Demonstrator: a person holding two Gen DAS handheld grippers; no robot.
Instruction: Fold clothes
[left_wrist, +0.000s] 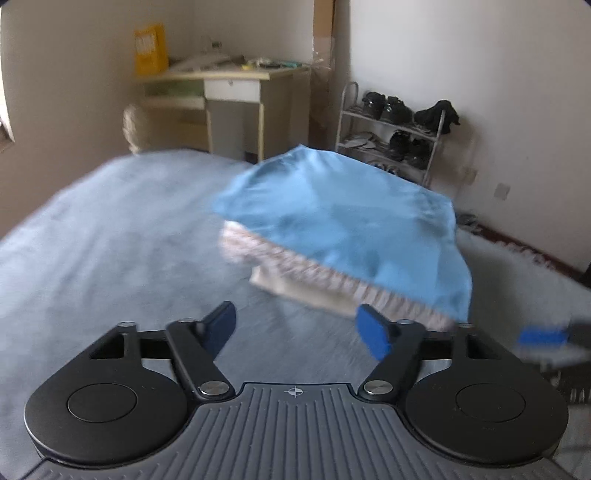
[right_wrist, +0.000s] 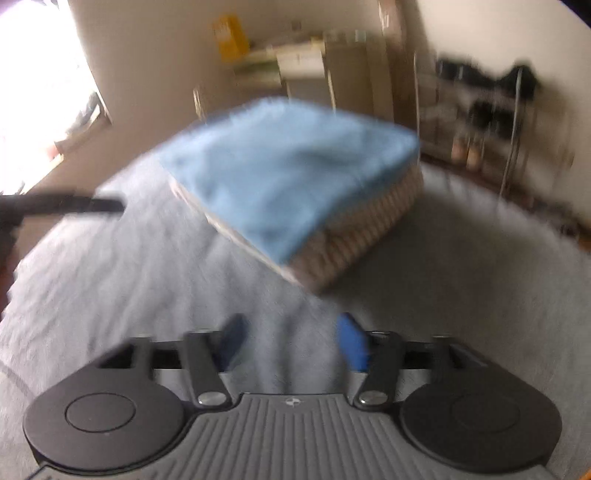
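1. A folded light-blue garment (left_wrist: 343, 229) is lying on top of a stack of folded clothes, with a striped knit piece (left_wrist: 306, 269) and a pale cream layer (left_wrist: 273, 284) showing beneath its near edge.

2. The stack is resting on a bed covered with a blue-grey plush blanket (left_wrist: 110, 240), toward the far right of the bed in the left wrist view and near the middle in the right wrist view, where the same blue garment (right_wrist: 280, 173) is blurred.

3. The left gripper (left_wrist: 295, 328) is hanging just short of the stack's near edge, its blue-padded jaws standing wide apart with nothing between them, only blanket showing in the gap.

4. The right gripper (right_wrist: 291, 339) is likewise hovering in front of the stack, its jaws spread wide and gripping nothing; its blue pad also shows, blurred, at the right edge of the left wrist view.

5. Beyond the bed, a pale desk (left_wrist: 229, 88) is standing against the far wall with a yellow bag (left_wrist: 149, 50) and clutter on top.

6. To the right of the desk, a metal shoe rack (left_wrist: 391, 136) is holding dark shoes along the white wall.

7. Bright window light is washing out the left side of the right wrist view.
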